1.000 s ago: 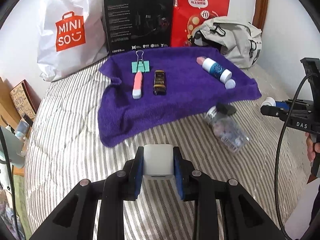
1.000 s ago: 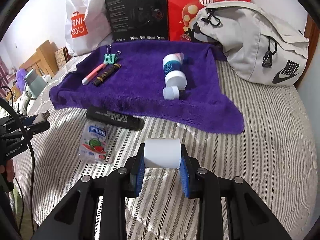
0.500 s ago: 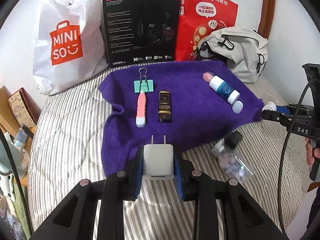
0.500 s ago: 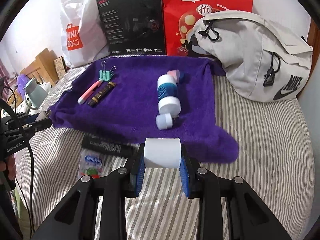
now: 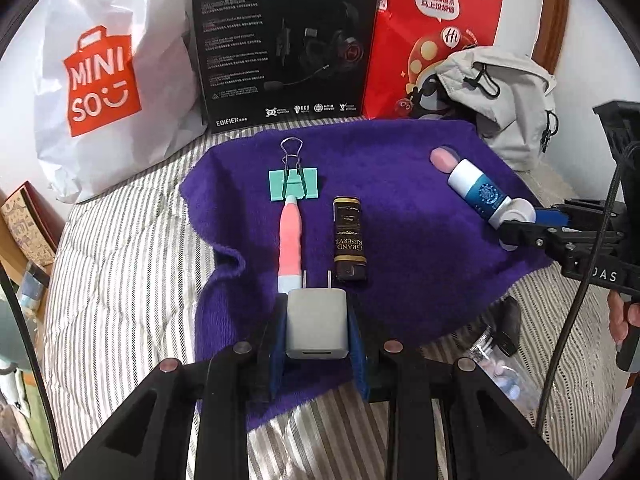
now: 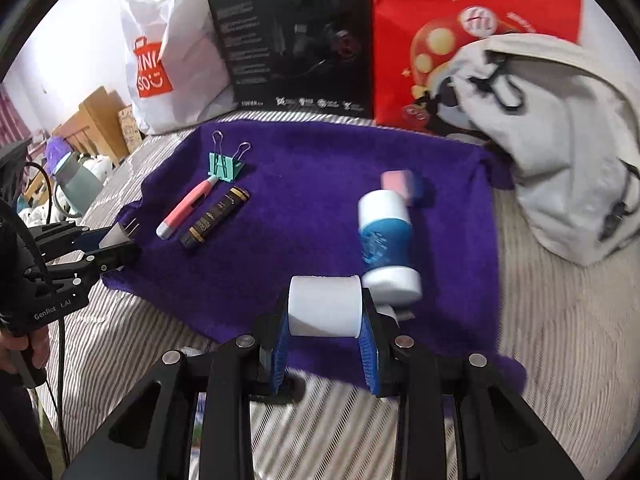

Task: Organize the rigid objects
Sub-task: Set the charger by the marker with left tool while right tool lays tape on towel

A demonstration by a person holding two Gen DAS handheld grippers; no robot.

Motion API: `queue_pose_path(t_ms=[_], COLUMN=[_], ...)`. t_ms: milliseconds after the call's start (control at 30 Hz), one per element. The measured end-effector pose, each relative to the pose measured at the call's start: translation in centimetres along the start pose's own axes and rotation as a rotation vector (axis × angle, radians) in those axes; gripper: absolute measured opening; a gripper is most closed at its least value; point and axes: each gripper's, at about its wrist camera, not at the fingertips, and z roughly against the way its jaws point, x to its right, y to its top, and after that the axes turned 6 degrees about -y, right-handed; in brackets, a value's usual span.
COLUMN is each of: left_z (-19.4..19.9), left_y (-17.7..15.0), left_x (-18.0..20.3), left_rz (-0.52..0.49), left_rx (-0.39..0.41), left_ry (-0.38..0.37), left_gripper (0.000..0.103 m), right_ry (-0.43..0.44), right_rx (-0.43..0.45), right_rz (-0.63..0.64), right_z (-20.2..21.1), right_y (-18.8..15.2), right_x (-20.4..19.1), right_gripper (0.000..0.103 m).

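A purple towel [image 5: 408, 216] [image 6: 312, 216] lies on the striped bed. On it are a green binder clip [image 5: 294, 184] [image 6: 225, 167], a pink pen [image 5: 291, 240] [image 6: 188, 210], a dark brown tube [image 5: 350, 250] [image 6: 216, 222], a blue-and-white bottle [image 5: 478, 192] [image 6: 386, 242] and a pink eraser [image 5: 443, 160] [image 6: 396, 182]. My left gripper [image 5: 318, 328] [image 6: 120, 246] is shut on a white charger plug [image 5: 317, 324] over the towel's near edge, just behind the pen. My right gripper [image 6: 325, 332] [image 5: 516, 230] is shut on a white cylinder [image 6: 325, 306] beside the bottle's cap end.
A Miniso bag [image 5: 104, 80], a black headset box [image 5: 280, 44], a red bag [image 5: 428, 36] and a grey sling bag [image 5: 508, 100] [image 6: 560, 140] line the back. A clear packet of pills [image 5: 500, 364] lies on the bed right of the towel.
Both grippers have moved forward over the towel with their objects. The left now nears the pen's end; the right has closed in beside the blue-and-white bottle.
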Motion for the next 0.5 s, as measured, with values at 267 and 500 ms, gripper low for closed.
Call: queue_pose_path(t_ms=[267, 500], left_z=[-1.8, -2.5], left_y=[0.2, 0.2], left_x=[0.0, -0.4], left_rz=[-0.006, 0.001], left_rx=[-0.039, -0.057], left_ry=[-0.006, -0.025], left_gripper=[0.026, 0.026], right_ry=[0.003, -0.002], right_rx=[-0.055, -0.096], right_rz=[0.043, 0.062], right_z=[-3.1, -4.6], right_y=[1.3, 1.4], right_x=[-1.3, -1.6], right_gripper=[0.031, 0.031])
